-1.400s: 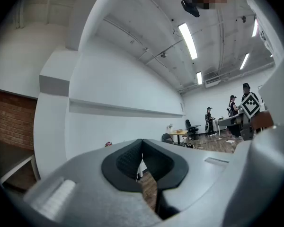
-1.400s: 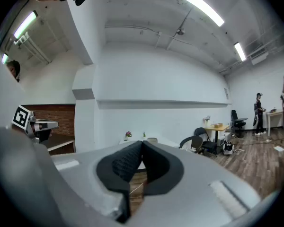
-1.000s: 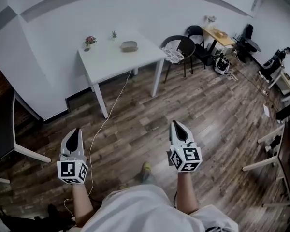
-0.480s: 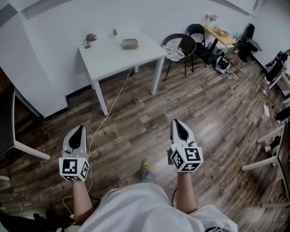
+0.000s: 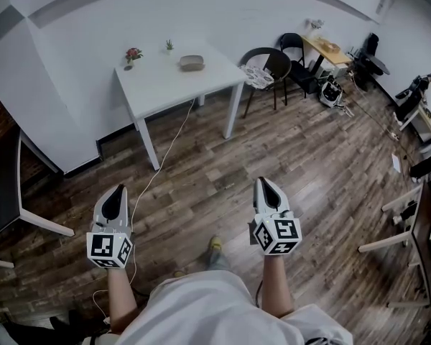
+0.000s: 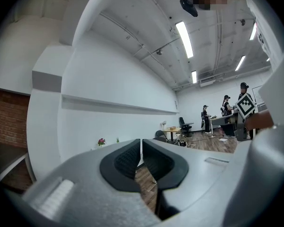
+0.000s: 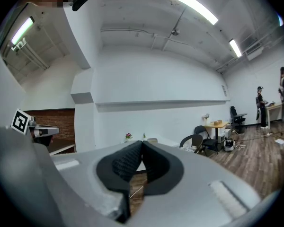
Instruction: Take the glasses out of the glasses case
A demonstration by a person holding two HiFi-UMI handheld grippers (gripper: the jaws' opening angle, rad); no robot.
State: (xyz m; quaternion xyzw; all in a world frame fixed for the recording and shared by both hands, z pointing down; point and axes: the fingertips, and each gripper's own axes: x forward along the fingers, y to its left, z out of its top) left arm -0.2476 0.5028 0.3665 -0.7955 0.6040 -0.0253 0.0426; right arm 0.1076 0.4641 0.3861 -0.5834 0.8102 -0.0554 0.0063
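The glasses case (image 5: 192, 62) lies near the far edge of the desk (image 5: 165, 88), its contents unseen. The left gripper (image 5: 115, 192) and right gripper (image 5: 264, 185) are pinched together and empty, over open wooden floor (image 5: 201, 182), well apart from the desk.

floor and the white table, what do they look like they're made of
Floor: wood or wood-look laminate; brown planks with visible grain and seams, low sheen. White table: smooth, matt, uniform top and square legs, probably painted or laminated board; the look cannot settle which.
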